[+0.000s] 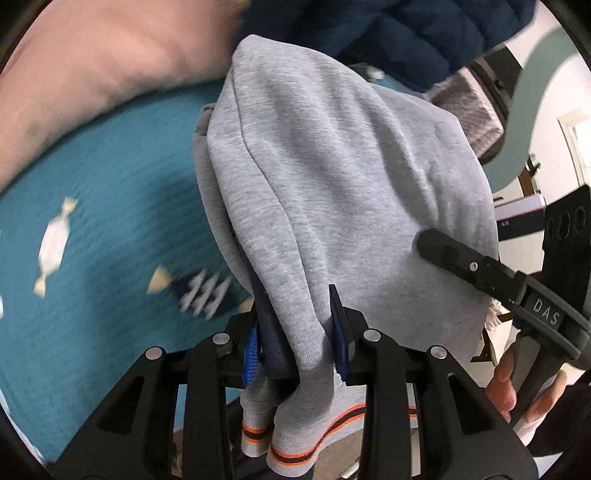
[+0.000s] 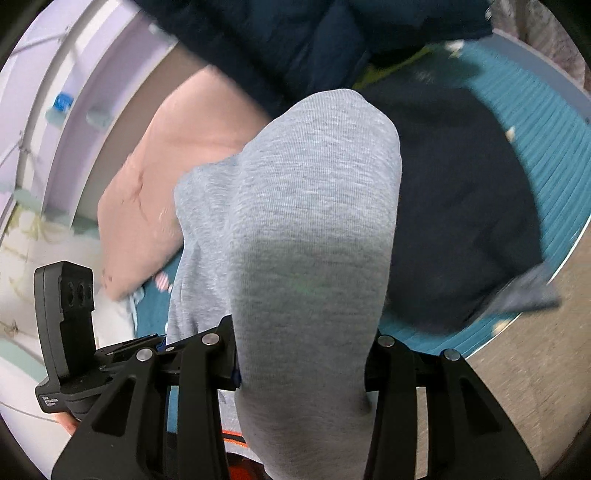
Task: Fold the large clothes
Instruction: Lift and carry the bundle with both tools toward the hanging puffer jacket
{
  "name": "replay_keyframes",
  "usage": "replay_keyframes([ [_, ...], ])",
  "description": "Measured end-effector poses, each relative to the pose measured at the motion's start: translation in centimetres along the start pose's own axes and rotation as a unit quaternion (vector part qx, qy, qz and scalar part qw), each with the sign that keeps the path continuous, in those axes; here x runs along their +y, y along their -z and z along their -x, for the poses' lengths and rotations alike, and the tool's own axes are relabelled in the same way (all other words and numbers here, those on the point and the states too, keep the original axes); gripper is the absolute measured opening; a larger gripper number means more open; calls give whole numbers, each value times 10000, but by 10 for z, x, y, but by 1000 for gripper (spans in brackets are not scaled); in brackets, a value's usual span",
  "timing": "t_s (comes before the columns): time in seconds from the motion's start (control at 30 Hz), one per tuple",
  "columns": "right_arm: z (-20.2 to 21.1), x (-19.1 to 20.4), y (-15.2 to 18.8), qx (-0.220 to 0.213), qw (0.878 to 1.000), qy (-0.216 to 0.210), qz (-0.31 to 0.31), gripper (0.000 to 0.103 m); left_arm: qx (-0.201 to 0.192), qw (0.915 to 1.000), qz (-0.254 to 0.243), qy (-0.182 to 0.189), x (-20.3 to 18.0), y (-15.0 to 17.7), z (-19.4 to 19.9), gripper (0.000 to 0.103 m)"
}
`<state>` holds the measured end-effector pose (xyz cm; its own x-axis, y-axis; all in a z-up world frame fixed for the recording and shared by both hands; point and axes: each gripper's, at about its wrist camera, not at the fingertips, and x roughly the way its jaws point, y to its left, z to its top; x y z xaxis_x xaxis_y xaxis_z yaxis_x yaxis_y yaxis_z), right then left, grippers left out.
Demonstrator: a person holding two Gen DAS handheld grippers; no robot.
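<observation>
Left wrist view: far left of the left gripper (image 1: 297,343), a pink cushion (image 1: 96,70) on a teal patterned blanket (image 1: 110,240) (motion blur here). Between the blue pads (image 1: 251,350), bunched layers of the grey sweatshirt (image 1: 332,177) are pinched; its orange-striped cuffs (image 1: 291,446) hang below the jaws toward the camera, the rest drapes ahead of the fingers. A navy garment (image 1: 406,33) lies beyond the grey fabric. To the right, the right gripper (image 1: 491,273) with a person's hand (image 1: 517,391) on its handle.

Right wrist view: left of the right gripper (image 2: 301,365), the left gripper's body (image 2: 68,325); further ahead-left, the pink cushion (image 2: 155,192). Grey sweatshirt (image 2: 303,221) is clamped between the jaws, covering the pads and draping ahead. Right of it, a dark navy garment (image 2: 461,221) on the teal blanket (image 2: 546,155). No containers visible.
</observation>
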<state>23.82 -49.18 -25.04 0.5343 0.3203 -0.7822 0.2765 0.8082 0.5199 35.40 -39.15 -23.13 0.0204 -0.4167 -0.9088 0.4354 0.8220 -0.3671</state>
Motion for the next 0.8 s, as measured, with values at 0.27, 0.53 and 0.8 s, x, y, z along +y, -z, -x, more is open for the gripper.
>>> replay_keyframes([
  [0.27, 31, -82, -79, -231, 9994, 218, -141, 39, -131, 9994, -312, 70, -79, -87, -52, 31],
  [0.53, -33, -163, -126, 326, 9987, 187, -342, 43, 13, 9999, 74, 93, -75, -117, -136, 31],
  [0.8, -98, -202, -101, 280, 9958, 491, -714, 58, 538, 9968, 495, 338, -29, -133, -201, 39],
])
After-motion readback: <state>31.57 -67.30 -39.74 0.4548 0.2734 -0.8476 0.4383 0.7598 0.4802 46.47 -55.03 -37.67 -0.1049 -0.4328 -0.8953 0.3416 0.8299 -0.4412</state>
